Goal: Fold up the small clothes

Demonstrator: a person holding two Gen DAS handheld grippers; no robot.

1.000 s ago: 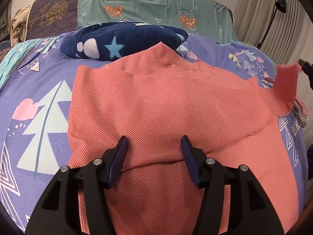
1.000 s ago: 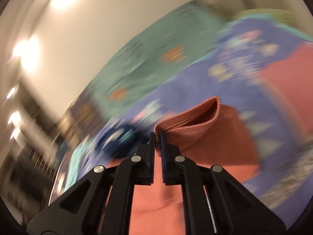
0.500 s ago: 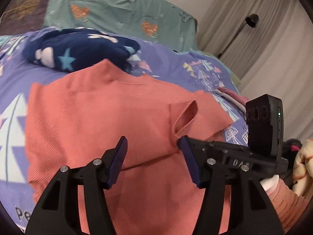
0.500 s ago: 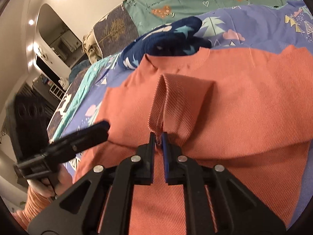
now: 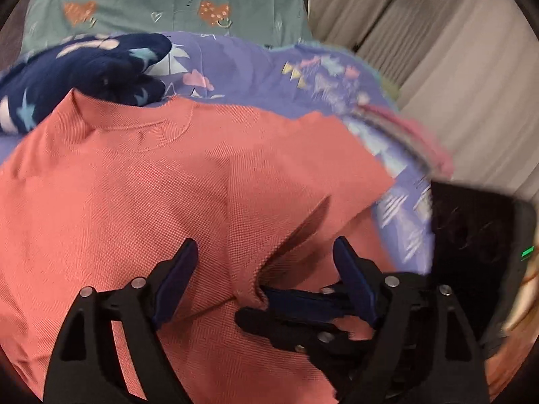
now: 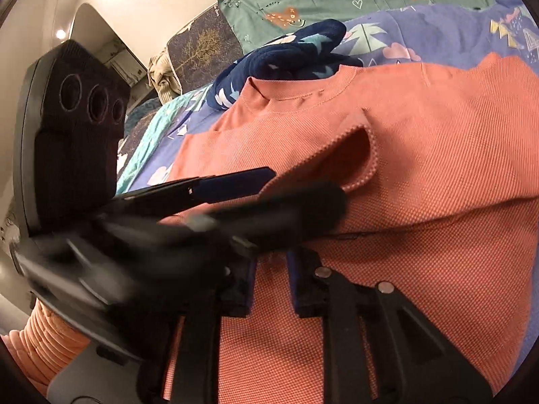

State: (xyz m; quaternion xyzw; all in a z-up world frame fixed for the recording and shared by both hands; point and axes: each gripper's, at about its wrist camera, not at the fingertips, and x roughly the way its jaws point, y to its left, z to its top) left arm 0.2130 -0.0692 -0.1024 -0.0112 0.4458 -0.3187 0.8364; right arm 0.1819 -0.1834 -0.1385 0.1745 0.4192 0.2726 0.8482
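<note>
Shirt (image 5: pixel 141 181), coral knit, spread flat on a purple printed bedspread (image 5: pixel 256 74), with its neckline (image 5: pixel 141 128) at the far side, against a navy star-patterned blanket (image 5: pixel 84 67), and its hem toward the two cameras. The long axis of the shirt thus runs from collar to hem, away from both grippers, and the collar points toward the green pillow (image 5: pixel 168 3) at the head of the bed. One short sleeve (image 6: pixel 357 155) is turned inward over the chest, its cuff standing open as a small arch.

Left gripper (image 5: pixel 266 269): jaws wide and opening, hovering over the lower chest; cloth lies beneath the gap but the pads press on nothing. Right gripper (image 6: pixel 269 279): jaws opening by a narrow gap; shirt cloth shows between them, and no pad can be seen pressing it, so the sleeve appears let go. In the right wrist view the left gripper crosses, blurred, just in front of the right one.

The folded sleeve lies directly ahead of both sets of jaws, nearer the right gripper. By this reading the sleeve fold is laid and the body fold not yet made; the next grasp probably depends on reaching the hem, which lies near the cameras, below the jaws.
</note>
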